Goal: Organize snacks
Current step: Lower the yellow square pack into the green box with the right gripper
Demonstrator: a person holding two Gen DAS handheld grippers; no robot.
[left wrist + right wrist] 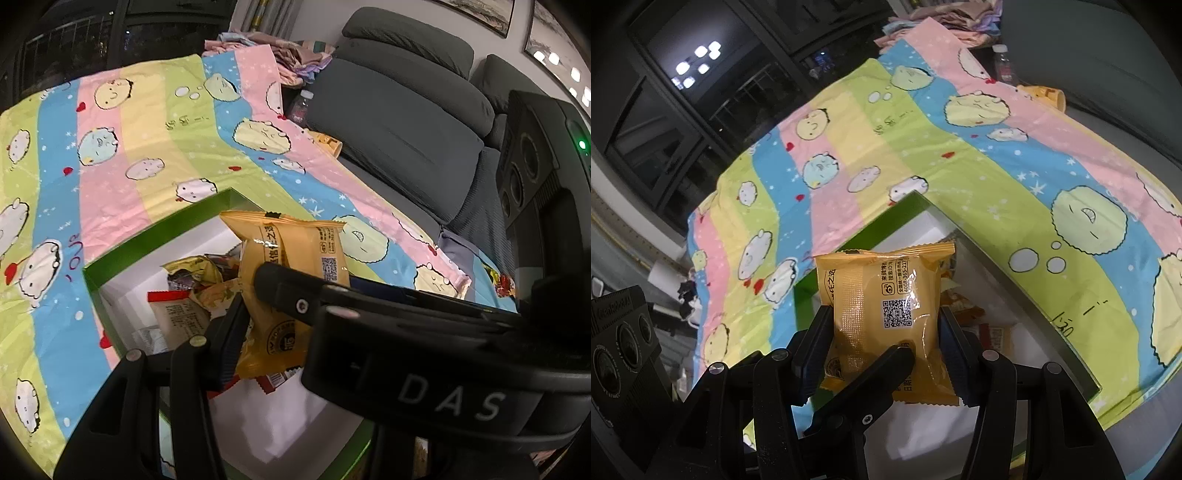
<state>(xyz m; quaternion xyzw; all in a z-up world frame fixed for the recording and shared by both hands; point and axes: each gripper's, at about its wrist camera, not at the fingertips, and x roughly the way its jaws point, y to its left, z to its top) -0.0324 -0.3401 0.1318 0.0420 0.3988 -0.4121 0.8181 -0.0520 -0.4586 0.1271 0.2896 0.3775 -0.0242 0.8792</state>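
Observation:
A yellow snack packet (295,243) (886,295) with a QR code hangs over a green-rimmed white box (159,229) (871,229). My right gripper (882,328) is shut on it, a ribbed pad pressing each side. My left gripper (280,325) grips the same packet. Its left pad (229,328) touches the packet's edge, and its other finger is hidden behind the right gripper's body. In the right wrist view one left finger (886,369) lies across the packet's front. Several loose snacks (192,273) and a red-topped packet (181,317) lie in the box.
The box stands on a striped cartoon cloth (147,147) (960,155). A grey sofa (399,122) lies to the right, with a bottle (301,105), a yellow mug (328,144) and a pile of clothes (280,51) beside it. A bright wrapper (502,284) lies at the cloth's right edge.

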